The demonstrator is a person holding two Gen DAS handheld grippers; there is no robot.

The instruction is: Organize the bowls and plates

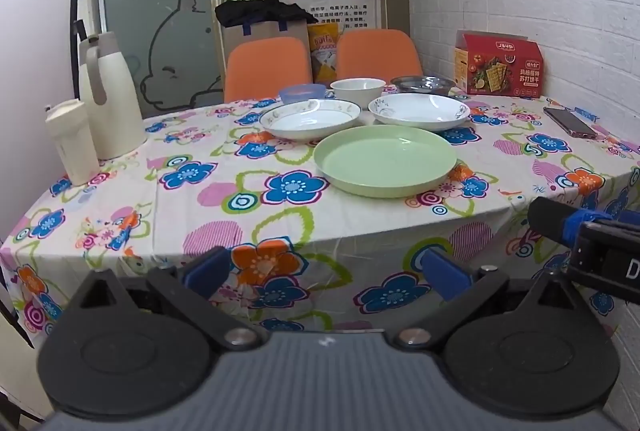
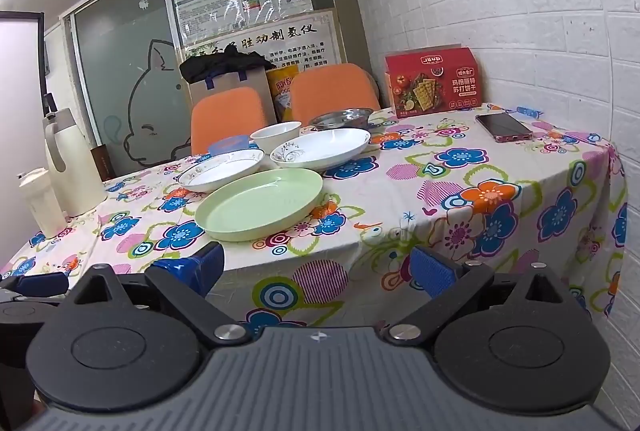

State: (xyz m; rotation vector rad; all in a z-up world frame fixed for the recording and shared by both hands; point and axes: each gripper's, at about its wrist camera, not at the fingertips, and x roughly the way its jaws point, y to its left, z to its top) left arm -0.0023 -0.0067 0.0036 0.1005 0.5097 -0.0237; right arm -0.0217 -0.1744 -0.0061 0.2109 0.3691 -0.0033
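Both tongs hang off the near edge of the table, and both stand wide apart with nothing between the blue pads. The left gripper (image 1: 326, 271) sits low over the draped floral tablecloth (image 1: 192, 191); the right gripper (image 2: 316, 267) is just beside it, its dark body poking into the left camera's right edge.

Straight ahead of both tongs, well apart from the fingertips, lies the green plate (image 1: 385, 160), nearest of the dishes and flat on the cloth. Behind it, two white patterned plates sit side by side: the gold-rimmed plate (image 1: 310, 118) ahead-left, the black-sprig plate (image 1: 419, 111) ahead-right, the two close enough that I can't say whether their rims touch. Further back runs a row of three: a blue bowl (image 1: 302, 93), a white bowl (image 1: 357, 88) and a steel bowl (image 1: 423, 84), all upright.

Off to the far right of the tongs, a phone (image 2: 503, 127) lies flat, with a red cracker box (image 2: 434, 81) standing behind it against the brick wall. Far left, a cream thermos jug (image 1: 108, 95) and a smaller cream bottle (image 1: 72, 141) stand near the table's edge. Two orange chairs (image 1: 268, 65) are beyond the bowls.
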